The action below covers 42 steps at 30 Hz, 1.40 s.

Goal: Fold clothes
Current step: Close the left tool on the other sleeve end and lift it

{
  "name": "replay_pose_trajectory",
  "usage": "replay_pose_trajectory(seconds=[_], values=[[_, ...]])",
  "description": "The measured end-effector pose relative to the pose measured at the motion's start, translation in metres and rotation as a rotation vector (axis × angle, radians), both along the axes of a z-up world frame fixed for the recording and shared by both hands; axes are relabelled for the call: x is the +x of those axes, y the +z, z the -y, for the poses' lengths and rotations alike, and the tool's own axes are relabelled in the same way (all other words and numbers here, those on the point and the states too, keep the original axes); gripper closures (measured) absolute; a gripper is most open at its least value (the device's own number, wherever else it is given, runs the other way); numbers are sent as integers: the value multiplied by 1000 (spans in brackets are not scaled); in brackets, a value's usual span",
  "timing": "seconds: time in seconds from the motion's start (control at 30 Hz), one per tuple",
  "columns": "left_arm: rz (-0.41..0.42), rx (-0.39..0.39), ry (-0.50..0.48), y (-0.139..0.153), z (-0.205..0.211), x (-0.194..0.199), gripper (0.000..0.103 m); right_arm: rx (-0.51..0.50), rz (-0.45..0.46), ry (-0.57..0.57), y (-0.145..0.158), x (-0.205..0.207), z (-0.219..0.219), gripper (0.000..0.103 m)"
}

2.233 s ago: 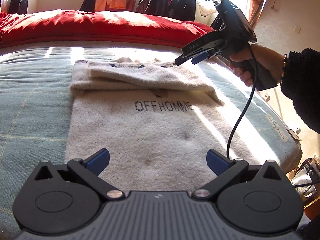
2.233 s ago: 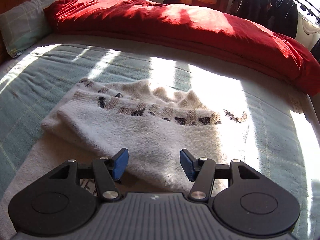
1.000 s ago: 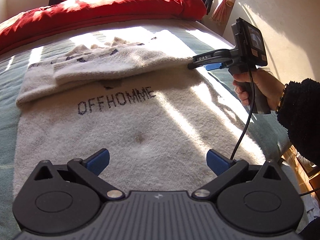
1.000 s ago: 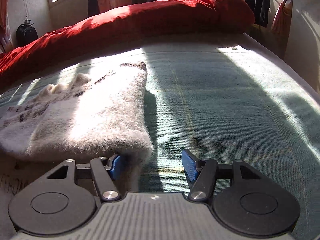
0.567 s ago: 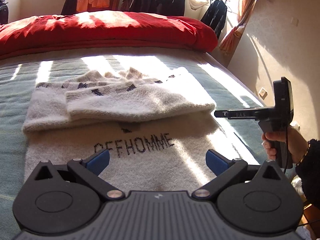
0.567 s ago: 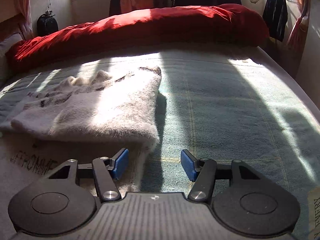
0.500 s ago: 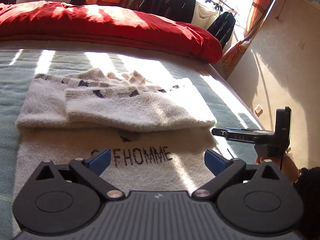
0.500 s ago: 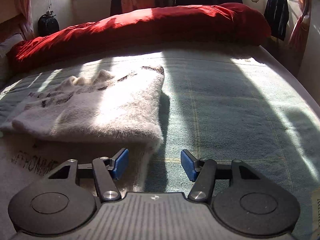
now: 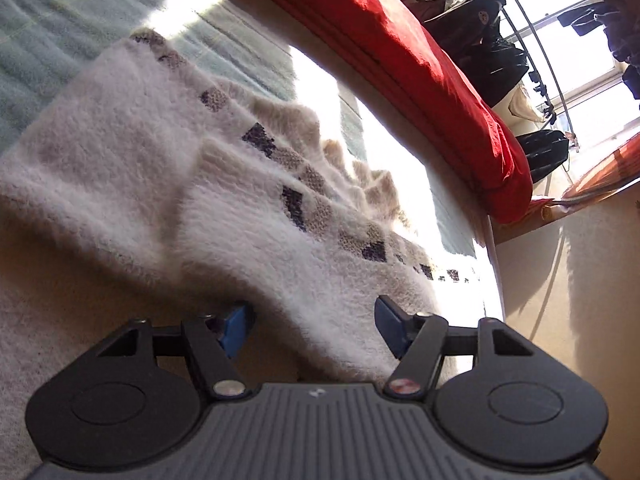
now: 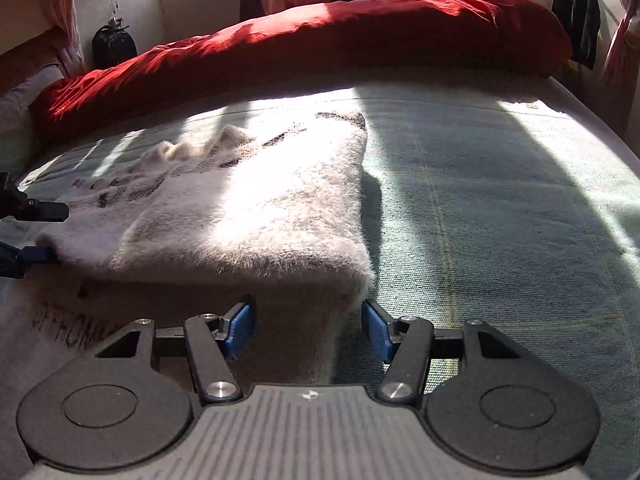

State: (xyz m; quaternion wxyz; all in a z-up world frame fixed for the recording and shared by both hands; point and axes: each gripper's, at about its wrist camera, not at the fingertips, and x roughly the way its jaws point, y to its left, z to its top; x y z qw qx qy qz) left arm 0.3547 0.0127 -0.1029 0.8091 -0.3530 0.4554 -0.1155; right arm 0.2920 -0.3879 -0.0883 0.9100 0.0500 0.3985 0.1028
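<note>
A red duvet [image 10: 320, 36] lies bunched along the far side of the bed, on a pale green sheet [image 10: 500, 200] with thin yellow lines. Sunlight makes bright bands across the sheet. Behind the duvet, dark clothes [image 9: 492, 52] hang on a rail [image 9: 536, 40] before a window [image 9: 592, 56]. A black bag [image 10: 113, 45] stands near the wall, and an orange curtain [image 9: 600, 172] hangs beside a cream wall [image 9: 568, 280].

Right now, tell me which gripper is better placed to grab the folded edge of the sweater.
Left. The left gripper is closing with the sweater's folded edge between its pads. The right gripper only straddles the sweater's corner, partly over the blanket.
</note>
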Motion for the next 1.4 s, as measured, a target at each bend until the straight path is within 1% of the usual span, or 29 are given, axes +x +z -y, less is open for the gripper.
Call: replay_pose_trajectory(seconds=[0.1,0.13,0.17,0.23,0.27,0.3,0.33,0.37,0.4,0.43,0.47,0.6,0.67,0.7,0.73,0.77,0.83,0.9,0.97,1.03,1.13,1.2,1.3,1.33,1.37,1.4], values=[[46,-31,56,4,-8,2,38,4,2,2,-1,0,1,40],[74,-36,56,5,-9,2,38,3,3,3,-2,0,1,40],[79,-28,51,3,-9,3,35,3,2,4,-3,0,2,40],[23,7,43,-7,-7,10,36,3,1,5,-5,1,2,40],[22,5,50,-11,-8,10,39,5,-1,4,-6,2,3,40],[23,3,57,-14,-9,10,39,9,-1,0,-7,2,3,40],[30,2,69,-13,-10,11,40,12,0,-3,-7,2,4,40],[38,11,78,-11,-11,11,45,11,1,-3,-7,1,3,40],[54,57,80,-7,-9,13,54,10,3,-3,-6,1,3,40],[68,103,78,-2,-7,15,83,8,4,-2,-6,0,3,40],[76,147,64,4,-5,18,94,6,4,-1,-6,0,2,40],[148,289,24,27,-1,23,94,0,6,7,-2,-1,2,40],[159,316,27,29,-6,23,94,8,8,20,3,-5,4,42],[158,323,26,27,-7,24,94,16,10,30,7,-7,4,55],[152,323,20,24,-8,24,94,17,16,42,12,-10,4,75],[148,323,13,21,-9,24,93,18,23,53,17,-12,3,79],[150,333,-2,17,-8,22,93,15,50,71,30,-16,0,80],[156,339,-3,16,-6,20,93,14,101,80,47,-16,-5,80],[159,334,-7,16,-6,20,93,22,136,97,60,-7,-12,80],[163,333,-11,17,-7,19,93,17,158,108,67,10,-24,80],[173,348,-32,18,-5,17,93,-20,151,109,61,39,-41,80],[179,365,-57,17,-2,16,93,-85,114,91,48,58,-47,80],[182,390,-101,12,5,15,88,-194,33,33,18,77,-37,94],[181,398,-119,8,8,15,87,-194,9,9,8,80,-26,95],[183,413,-135,5,12,15,87,-160,7,1,5,78,-18,95],[191,447,-142,2,17,14,87,-126,4,-6,3,77,-10,95]])
